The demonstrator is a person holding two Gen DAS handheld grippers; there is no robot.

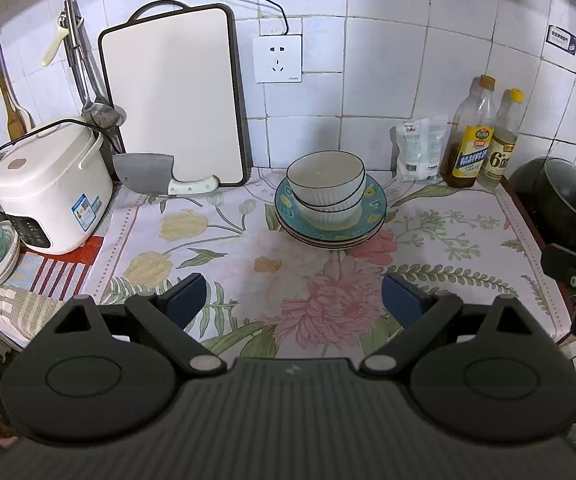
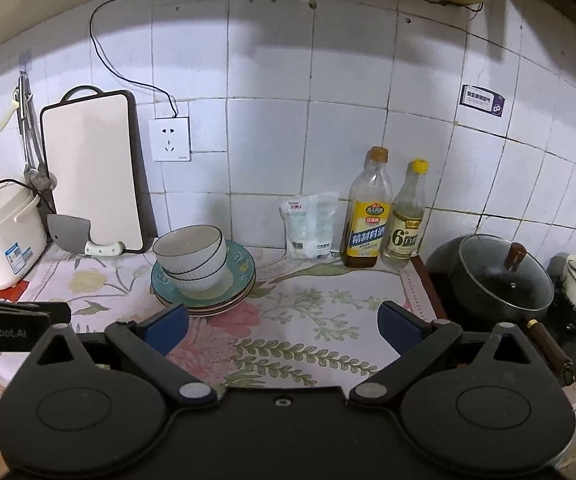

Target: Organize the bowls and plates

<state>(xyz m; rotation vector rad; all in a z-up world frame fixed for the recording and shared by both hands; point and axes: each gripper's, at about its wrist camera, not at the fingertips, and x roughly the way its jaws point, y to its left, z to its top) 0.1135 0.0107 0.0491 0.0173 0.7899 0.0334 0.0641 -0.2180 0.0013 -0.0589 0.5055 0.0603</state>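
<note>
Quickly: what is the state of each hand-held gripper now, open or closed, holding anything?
Left hand-held gripper: open, holding nothing.
Right hand-held gripper: open, holding nothing.

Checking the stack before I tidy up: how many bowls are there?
3, nested in one leaning stack of bowls on the teal plate, near the tiled wall. Another could be hidden inside.

"GenRobot.AI" marks the left gripper (image 2: 12,330); "6" the yellow-capped bottle (image 2: 405,220).
</note>
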